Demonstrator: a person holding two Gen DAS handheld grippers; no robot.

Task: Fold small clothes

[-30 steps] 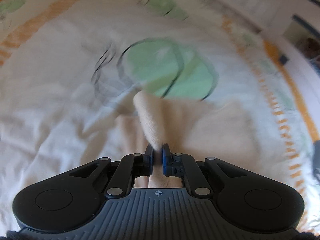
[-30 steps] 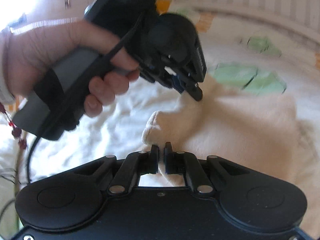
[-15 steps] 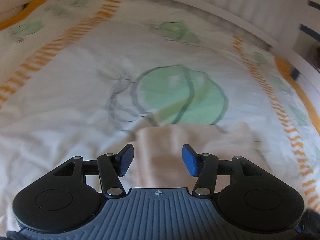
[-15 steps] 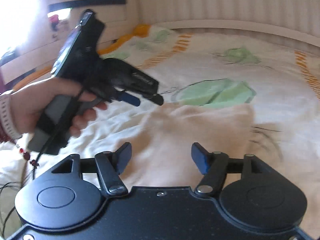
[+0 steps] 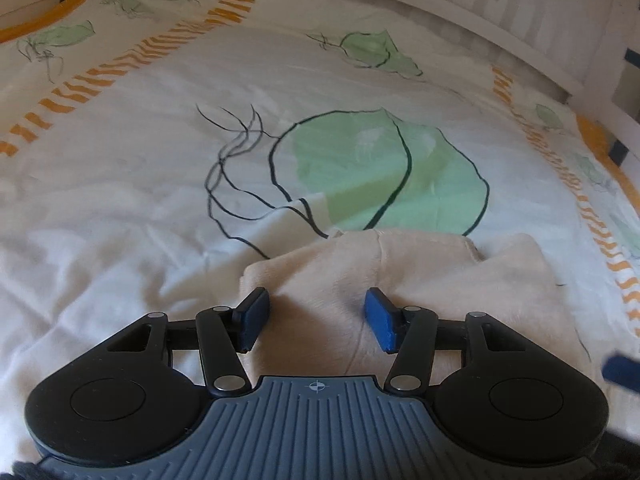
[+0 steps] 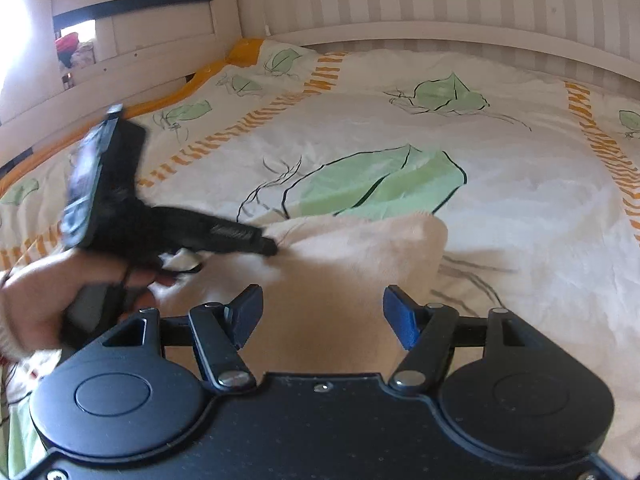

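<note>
A cream fleece garment [image 5: 420,268] lies folded on the bedsheet, its far edge resting on the big green leaf print. My left gripper [image 5: 318,314] hovers over the garment's near left part, blue pads wide apart and touching nothing. My right gripper [image 6: 324,314] stands open above the same cream garment [image 6: 360,252], also holding nothing. In the right wrist view a hand [image 6: 36,300] holds the left tool, whose dark fingers [image 6: 232,234] point at the garment's left edge. One blue fingertip [image 5: 620,372] of the right tool shows at the left wrist view's right edge.
The white bedsheet [image 6: 520,184] with green leaves and orange dashed stripes covers the whole bed. A white slatted bed rail [image 6: 440,36] runs along the far side, and a pale wooden panel [image 6: 132,40] stands at the far left corner.
Both grippers were shut on raised folds of the cream garment; both have opened and let go. The garment now lies flat, and both tools have drawn back from it.
</note>
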